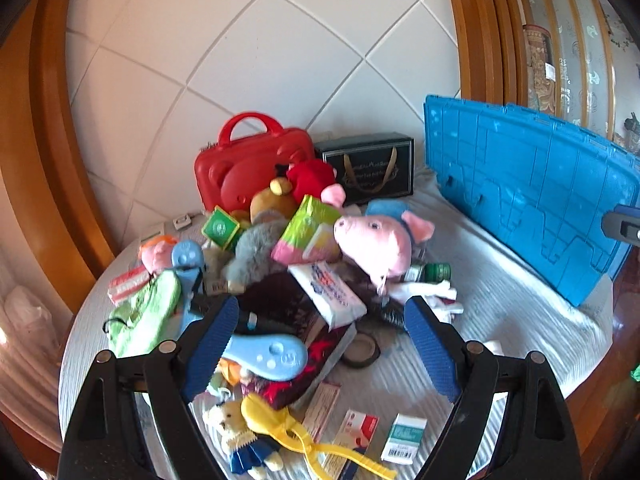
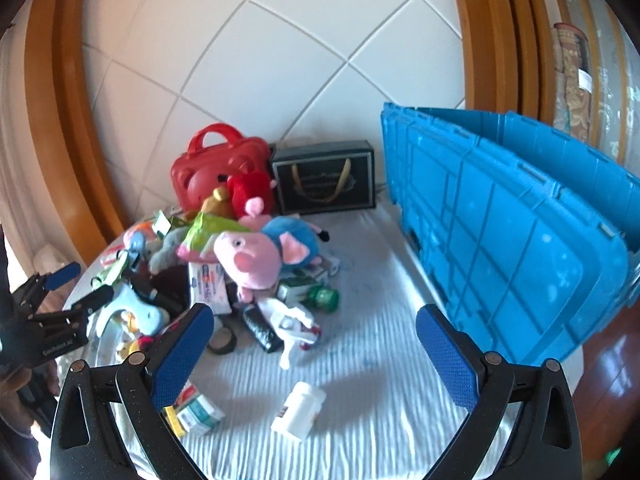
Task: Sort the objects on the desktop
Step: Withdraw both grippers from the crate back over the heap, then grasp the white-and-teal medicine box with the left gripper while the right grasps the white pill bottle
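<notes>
A heap of desktop objects covers the left half of a round table under a white cloth (image 2: 380, 344). A pink pig plush (image 1: 380, 240) (image 2: 248, 258) lies on top of it. Around the pig lie a grey plush (image 1: 256, 252), a tissue pack (image 1: 332, 292) and a light blue brush (image 1: 272, 354). My left gripper (image 1: 322, 308) hovers open above the heap's near side, holding nothing; the right wrist view shows it at the far left (image 2: 86, 282). My right gripper (image 2: 316, 314) is open over bare cloth, with a white pill bottle (image 2: 300, 410) lying below it.
A red case (image 1: 248, 160) and a black gift box (image 1: 372, 168) stand against the tiled wall. A big blue crate (image 2: 500, 232) stands along the table's right side. A yellow comb (image 1: 280, 420), a bear doll (image 1: 240, 436), small boxes (image 1: 404, 436), a tape roll (image 2: 222, 340) and a green bottle (image 2: 324, 296) lie nearer.
</notes>
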Tool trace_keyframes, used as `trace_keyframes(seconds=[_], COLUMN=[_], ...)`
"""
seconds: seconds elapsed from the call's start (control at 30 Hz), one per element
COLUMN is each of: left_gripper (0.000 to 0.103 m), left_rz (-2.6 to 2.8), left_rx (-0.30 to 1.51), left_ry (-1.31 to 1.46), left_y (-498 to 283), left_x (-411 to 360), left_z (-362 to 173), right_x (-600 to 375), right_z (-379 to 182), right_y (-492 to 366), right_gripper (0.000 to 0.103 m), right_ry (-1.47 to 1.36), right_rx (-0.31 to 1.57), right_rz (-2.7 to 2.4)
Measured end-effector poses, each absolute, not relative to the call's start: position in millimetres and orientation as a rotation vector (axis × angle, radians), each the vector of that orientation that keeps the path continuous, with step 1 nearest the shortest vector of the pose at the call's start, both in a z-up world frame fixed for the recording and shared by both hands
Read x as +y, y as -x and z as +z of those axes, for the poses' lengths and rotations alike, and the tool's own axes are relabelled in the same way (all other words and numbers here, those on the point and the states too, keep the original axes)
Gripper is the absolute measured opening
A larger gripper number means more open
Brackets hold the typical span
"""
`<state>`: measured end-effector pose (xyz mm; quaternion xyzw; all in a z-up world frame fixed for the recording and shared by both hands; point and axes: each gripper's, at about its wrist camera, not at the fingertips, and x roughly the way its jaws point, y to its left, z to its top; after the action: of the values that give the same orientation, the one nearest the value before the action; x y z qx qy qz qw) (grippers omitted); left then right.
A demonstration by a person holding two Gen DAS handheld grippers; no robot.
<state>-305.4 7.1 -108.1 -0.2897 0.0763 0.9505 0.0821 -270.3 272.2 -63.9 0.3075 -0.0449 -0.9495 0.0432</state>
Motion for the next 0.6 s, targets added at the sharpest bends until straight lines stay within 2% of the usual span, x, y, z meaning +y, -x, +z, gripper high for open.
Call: trace_keyframes(seconds=[0.23,0.6], left_gripper=[0.085,0.085], left_rz=[2.736,2.561], left_rx=[0.182,0.155], left_ry=[1.092,1.223], left_y=[291.0,287.2], left_x=[6.3,28.5], left_z=[-174.9,-226.9], right_x=[254.5,242.3], right_z=[-122.5,-212.5], right_y=[285.1,315.9], right_gripper=[0.103,0.102], right_ry=[-1.163,-1.491], right_rx=[-0.132,-0.159], right_rz=[-2.818,-2.659])
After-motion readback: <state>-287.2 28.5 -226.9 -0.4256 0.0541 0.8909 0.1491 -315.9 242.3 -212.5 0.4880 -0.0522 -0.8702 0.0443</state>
